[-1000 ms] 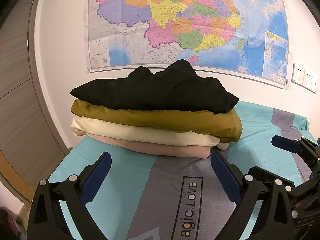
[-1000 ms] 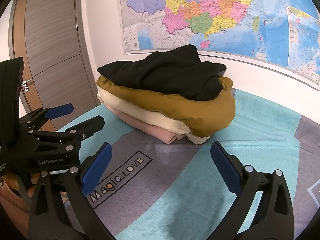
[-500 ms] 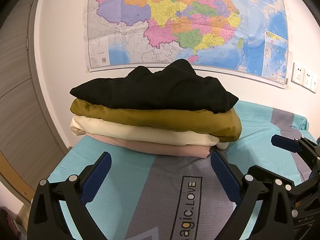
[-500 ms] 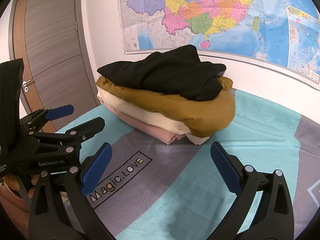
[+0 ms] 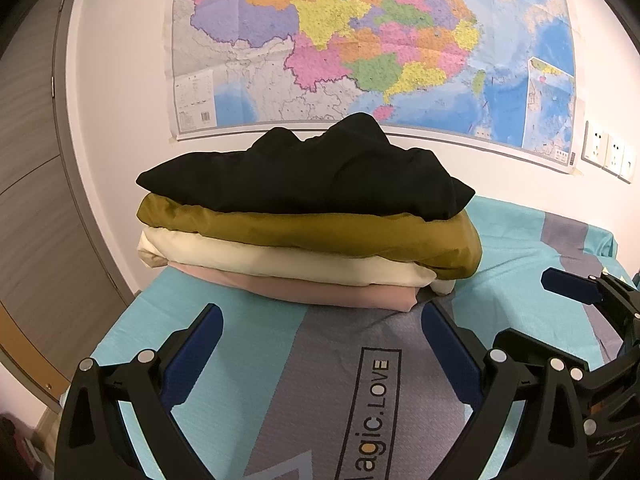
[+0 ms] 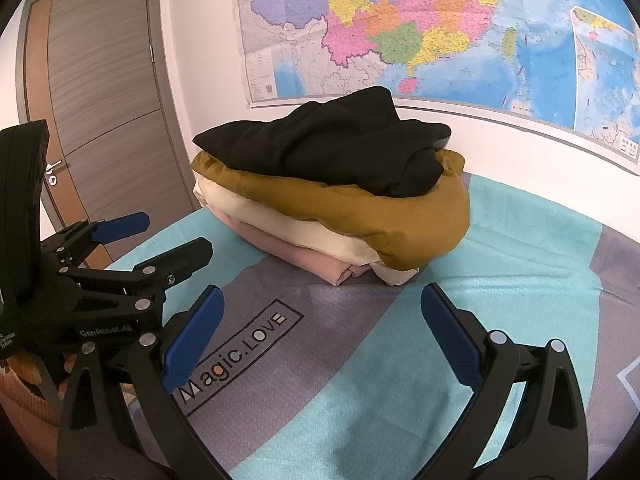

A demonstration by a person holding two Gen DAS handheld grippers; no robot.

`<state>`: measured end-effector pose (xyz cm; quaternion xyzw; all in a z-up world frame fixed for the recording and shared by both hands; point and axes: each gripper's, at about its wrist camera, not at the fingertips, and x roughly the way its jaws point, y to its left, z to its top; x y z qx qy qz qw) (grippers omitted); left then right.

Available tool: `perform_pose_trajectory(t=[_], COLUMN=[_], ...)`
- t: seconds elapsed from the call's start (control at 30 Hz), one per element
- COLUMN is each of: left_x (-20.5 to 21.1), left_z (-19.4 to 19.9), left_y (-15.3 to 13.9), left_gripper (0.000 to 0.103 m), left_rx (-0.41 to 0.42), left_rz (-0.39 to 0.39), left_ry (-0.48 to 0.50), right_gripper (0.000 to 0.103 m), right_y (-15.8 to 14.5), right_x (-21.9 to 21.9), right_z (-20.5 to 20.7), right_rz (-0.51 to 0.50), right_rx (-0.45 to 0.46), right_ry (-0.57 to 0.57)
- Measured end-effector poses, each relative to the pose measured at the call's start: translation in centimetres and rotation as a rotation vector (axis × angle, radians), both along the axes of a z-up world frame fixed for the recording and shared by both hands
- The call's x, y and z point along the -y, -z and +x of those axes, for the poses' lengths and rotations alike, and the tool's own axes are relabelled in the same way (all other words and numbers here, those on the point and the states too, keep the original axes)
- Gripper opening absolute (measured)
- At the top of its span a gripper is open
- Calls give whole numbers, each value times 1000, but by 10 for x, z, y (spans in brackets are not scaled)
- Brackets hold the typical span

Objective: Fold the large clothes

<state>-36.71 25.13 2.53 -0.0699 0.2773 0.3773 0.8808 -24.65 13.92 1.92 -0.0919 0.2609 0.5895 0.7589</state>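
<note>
A stack of folded clothes sits on the bed against the wall: a black garment (image 5: 312, 172) on top, then mustard (image 5: 320, 236), cream (image 5: 280, 264) and pink (image 5: 320, 292) ones. The same stack shows in the right wrist view (image 6: 336, 184). My left gripper (image 5: 320, 344) is open and empty, just in front of the stack. My right gripper (image 6: 320, 328) is open and empty, to the right of the left one; it also shows in the left wrist view (image 5: 580, 292). The left gripper shows in the right wrist view (image 6: 120, 240).
The bed has a teal and grey cover (image 5: 260, 380) printed "Magic.LOVE". A large map (image 5: 360, 40) hangs on the white wall behind the stack. A wooden door (image 6: 104, 100) stands at the left. Wall sockets (image 5: 608, 156) are at the right.
Both views have shifted very slightly; the stack and both open grippers stay as they were.
</note>
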Motion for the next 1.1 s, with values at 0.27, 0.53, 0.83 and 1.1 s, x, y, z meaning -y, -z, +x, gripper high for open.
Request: perform_pose_trajectory(t=[0.27,0.53,0.83,1.1], left_x=[1,5,48,93], left_z=[3,14,79,110], left_y=[3,10,50,60], left_gripper=[96,96,96,96], left_rx=[-6,-11,-91,-121], left_rz=[-10,-45,-181,-166], left_ry=[3,30,218,306], right_gripper=[97,97,97,97], right_y=[1,5,30,42], right_x=[1,12,84,128], right_z=[2,9,45,64], right_rz=[-2,-5,-91,-84], right_rx=[-9,-23,-40,-96], right_ry=[10,46,293,397])
